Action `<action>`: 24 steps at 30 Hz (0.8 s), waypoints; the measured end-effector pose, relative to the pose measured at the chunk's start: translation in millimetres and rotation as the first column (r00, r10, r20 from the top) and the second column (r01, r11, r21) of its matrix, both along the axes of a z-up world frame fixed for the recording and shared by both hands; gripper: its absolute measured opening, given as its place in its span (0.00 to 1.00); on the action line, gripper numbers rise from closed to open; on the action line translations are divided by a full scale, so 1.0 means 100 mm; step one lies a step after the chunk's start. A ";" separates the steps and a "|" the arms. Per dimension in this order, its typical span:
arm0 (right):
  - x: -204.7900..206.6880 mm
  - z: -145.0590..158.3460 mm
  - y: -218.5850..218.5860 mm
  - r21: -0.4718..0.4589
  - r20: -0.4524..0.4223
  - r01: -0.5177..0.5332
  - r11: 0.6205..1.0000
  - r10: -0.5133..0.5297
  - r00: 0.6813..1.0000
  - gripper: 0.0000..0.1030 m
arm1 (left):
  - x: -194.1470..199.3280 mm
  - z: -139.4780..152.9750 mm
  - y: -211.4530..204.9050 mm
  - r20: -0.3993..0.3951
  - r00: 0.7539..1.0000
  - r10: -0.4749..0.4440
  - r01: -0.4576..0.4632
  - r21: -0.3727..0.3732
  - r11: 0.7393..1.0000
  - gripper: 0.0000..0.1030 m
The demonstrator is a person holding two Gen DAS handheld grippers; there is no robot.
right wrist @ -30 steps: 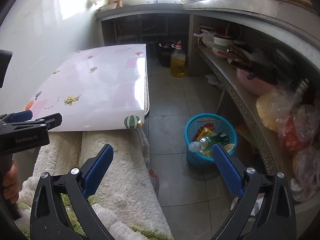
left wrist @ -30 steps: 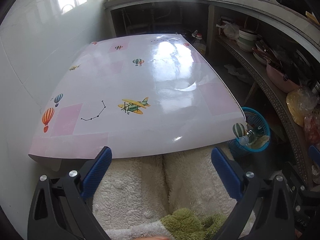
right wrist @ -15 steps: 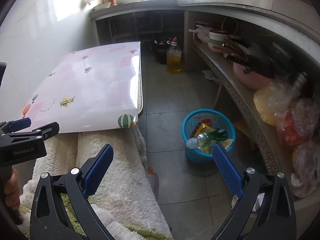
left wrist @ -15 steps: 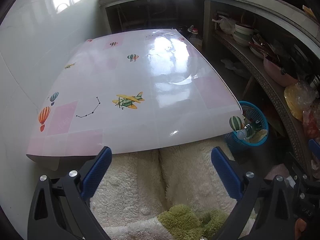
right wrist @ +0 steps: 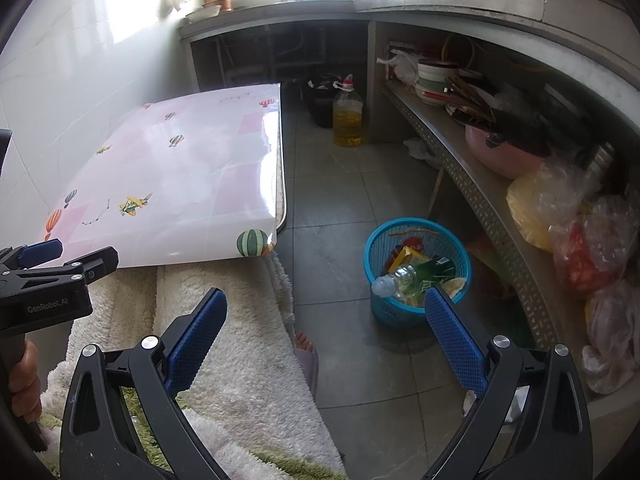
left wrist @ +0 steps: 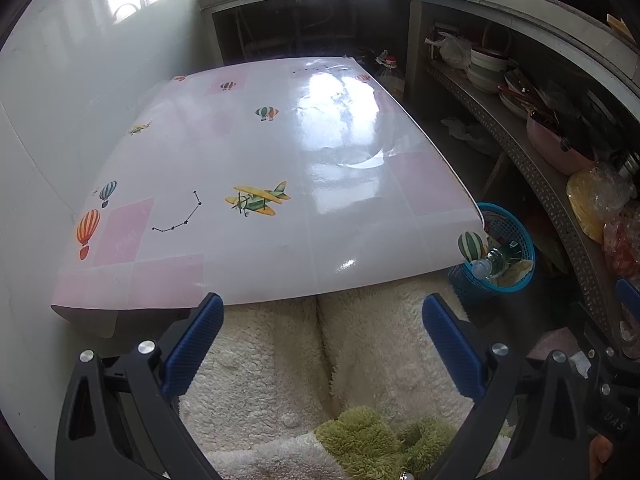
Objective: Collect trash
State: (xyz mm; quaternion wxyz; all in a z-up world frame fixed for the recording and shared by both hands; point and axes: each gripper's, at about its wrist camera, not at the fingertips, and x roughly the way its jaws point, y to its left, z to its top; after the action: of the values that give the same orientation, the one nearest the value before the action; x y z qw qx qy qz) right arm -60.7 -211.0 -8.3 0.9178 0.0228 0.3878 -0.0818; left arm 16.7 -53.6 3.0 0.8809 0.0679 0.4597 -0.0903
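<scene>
A blue mesh trash basket (right wrist: 416, 240) stands on the floor right of the table; it holds a plastic bottle (right wrist: 412, 276), a yellow packet and other scraps. It also shows in the left wrist view (left wrist: 516, 232) past the table's corner. My left gripper (left wrist: 322, 344) is open and empty, held over the person's fleece-covered lap in front of the table (left wrist: 260, 168). My right gripper (right wrist: 324, 340) is open and empty, held above the floor near the basket. The left gripper's side shows in the right wrist view (right wrist: 52, 276).
The table has a glossy pink-and-white cloth with balloons and planes. A shelf (right wrist: 472, 172) on the right holds bowls, a pink pot and plastic bags. A bottle of oil (right wrist: 347, 120) stands on the floor at the back. A foot (right wrist: 306, 344) rests near the basket.
Both views drift slightly; the left gripper tilted a little, the right gripper shifted so the basket sits nearer its right finger. Both jaws stay open and empty.
</scene>
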 end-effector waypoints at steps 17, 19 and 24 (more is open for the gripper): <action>-0.01 0.00 -0.01 -0.001 0.004 0.003 1.000 -0.003 1.000 0.92 | 0.00 0.01 0.02 0.002 1.000 0.002 -0.002 -0.003 1.000 0.95; -0.01 0.00 -0.01 0.000 0.004 0.003 1.000 -0.003 1.000 0.92 | 0.00 0.01 0.02 0.002 1.000 0.001 -0.001 -0.002 1.000 0.95; -0.01 0.00 -0.01 0.000 0.004 0.003 1.000 -0.003 1.000 0.92 | 0.00 0.02 0.02 0.003 1.000 0.004 -0.004 -0.002 1.000 0.95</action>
State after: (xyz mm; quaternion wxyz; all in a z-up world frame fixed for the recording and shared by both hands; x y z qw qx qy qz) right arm -62.2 -211.8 -7.8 0.9185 0.0233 0.3859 -0.0831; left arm 16.8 -51.5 5.1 0.8818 0.0661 0.4584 -0.0887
